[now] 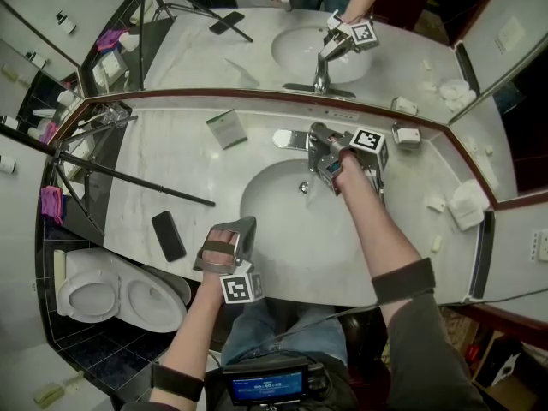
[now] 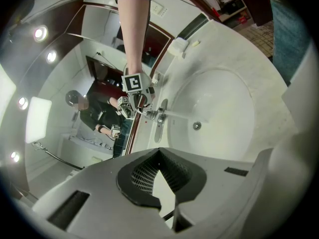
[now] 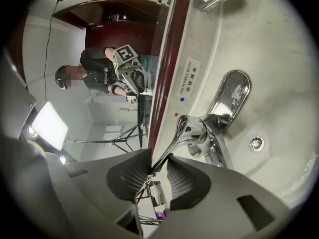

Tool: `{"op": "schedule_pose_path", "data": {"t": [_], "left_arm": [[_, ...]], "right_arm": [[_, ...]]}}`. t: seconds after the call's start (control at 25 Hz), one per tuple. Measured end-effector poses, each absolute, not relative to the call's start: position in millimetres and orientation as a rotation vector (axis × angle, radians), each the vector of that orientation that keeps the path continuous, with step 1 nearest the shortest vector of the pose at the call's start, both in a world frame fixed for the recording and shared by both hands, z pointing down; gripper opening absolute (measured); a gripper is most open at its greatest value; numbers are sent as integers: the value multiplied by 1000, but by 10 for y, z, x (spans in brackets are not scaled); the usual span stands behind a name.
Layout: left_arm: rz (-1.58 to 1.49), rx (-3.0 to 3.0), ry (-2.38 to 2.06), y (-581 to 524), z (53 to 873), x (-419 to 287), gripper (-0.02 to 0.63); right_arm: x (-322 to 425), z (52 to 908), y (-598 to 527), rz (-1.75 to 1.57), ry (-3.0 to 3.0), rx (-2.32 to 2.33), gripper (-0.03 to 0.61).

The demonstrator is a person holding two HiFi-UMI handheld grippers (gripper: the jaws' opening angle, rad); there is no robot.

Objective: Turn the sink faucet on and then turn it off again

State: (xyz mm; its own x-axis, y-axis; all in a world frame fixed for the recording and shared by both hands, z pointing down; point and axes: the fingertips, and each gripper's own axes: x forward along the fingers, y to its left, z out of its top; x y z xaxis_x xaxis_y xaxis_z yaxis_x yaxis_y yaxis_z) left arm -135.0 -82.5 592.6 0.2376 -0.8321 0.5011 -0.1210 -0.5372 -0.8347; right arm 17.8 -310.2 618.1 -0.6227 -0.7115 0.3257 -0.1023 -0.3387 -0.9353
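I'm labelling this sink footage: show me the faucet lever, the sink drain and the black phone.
faucet lever point(image 3: 169, 147), right gripper view, middle of its chrome shaft.
sink drain point(image 1: 304, 187), head view, centre of the metal plug.
black phone point(image 1: 169, 235), head view, middle of its dark face.

The chrome single-lever sink faucet point(image 3: 212, 133) stands upright at the back rim of the white oval basin point(image 1: 274, 229), set into a pale marble worktop point(image 1: 171, 169). Its thin arched lever point(image 3: 172, 146) rises from the body's top.
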Motion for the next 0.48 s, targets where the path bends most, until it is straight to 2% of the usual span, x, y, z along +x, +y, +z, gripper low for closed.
{"op": "schedule_pose_path", "data": {"t": [0.48], "left_arm": [[-1351,-1817,858,-867,5883,-1273,0]], "right_arm": [[159,6181,-3076,-2030,1459,-997,127]]}}
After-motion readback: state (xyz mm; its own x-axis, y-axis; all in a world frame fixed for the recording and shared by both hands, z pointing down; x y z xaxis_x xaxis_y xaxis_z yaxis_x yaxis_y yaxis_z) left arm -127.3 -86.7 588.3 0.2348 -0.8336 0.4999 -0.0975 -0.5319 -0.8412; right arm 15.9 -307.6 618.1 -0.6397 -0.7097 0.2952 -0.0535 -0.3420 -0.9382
